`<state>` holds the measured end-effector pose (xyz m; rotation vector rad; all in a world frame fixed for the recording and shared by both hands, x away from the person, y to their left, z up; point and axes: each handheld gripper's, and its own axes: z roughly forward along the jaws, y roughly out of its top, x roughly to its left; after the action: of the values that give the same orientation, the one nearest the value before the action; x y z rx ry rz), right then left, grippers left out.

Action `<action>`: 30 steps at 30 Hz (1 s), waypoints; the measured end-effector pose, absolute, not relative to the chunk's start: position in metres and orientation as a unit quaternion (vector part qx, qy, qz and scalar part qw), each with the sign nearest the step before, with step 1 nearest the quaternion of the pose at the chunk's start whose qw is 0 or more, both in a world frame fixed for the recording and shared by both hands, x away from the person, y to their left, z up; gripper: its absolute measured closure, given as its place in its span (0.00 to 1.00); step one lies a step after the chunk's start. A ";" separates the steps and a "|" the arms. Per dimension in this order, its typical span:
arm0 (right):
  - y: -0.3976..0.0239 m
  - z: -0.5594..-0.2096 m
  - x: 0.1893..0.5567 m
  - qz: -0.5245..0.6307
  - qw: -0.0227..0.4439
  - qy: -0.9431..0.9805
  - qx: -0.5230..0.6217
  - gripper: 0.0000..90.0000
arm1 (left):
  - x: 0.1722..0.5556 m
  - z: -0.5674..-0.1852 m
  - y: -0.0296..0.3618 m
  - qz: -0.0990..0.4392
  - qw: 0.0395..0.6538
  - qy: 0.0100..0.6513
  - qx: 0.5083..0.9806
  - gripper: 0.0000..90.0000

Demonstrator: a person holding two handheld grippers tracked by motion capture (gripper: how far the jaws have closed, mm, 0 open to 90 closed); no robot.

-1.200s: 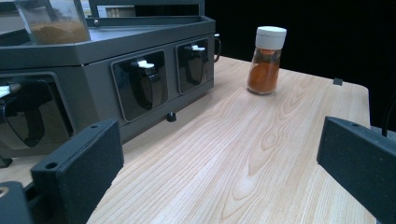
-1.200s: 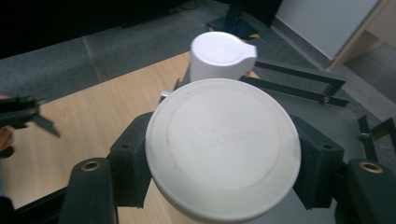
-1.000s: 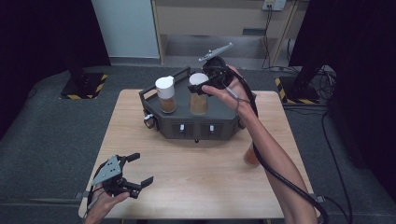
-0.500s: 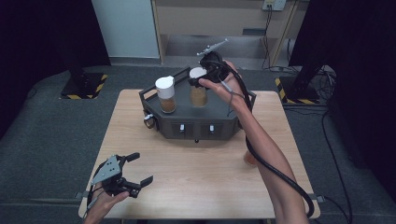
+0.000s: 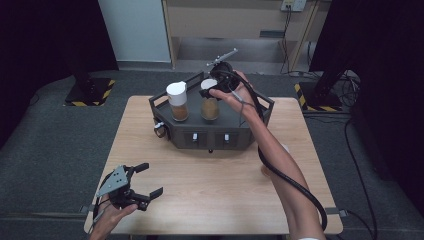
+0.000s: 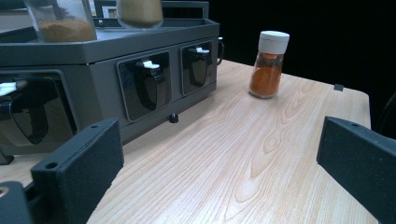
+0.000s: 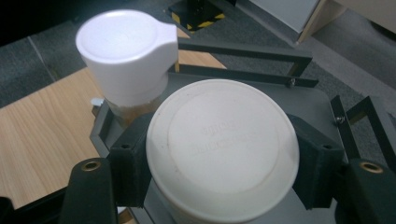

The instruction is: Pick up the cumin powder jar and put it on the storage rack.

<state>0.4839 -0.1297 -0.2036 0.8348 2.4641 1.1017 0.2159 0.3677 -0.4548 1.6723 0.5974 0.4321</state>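
The table [image 5: 220,200] had bare wood between my left gripper [image 5: 142,181], near the front left corner, and the dark rack [image 5: 210,132] toward the back. My left gripper sat with its jaws spread wide on nothing. Its own view caught an orange spice bottle [image 6: 268,64] standing beyond the rack's front; from above that bottle looked mostly hidden behind my right forearm, I think. My right gripper [image 5: 209,92] was clamped on the white-capped jar [image 7: 223,150] atop the rack, one pad on each side of the cap, just beside the other jar [image 5: 177,101].
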 end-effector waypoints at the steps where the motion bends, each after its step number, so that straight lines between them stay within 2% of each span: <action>1: -0.130 -0.205 0.484 0.384 0.159 0.862 0.292 0.38 | 0.216 -0.455 0.368 0.187 0.610 0.259 0.725 0.00; 30: -0.135 -0.214 0.488 0.386 0.145 0.859 0.302 0.37 | 0.216 -0.455 0.367 0.187 0.610 0.258 0.725 0.00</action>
<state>0.4884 -0.1351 -0.2143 0.8710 2.4763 1.1125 0.2160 0.3674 -0.4546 1.6748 0.5962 0.4312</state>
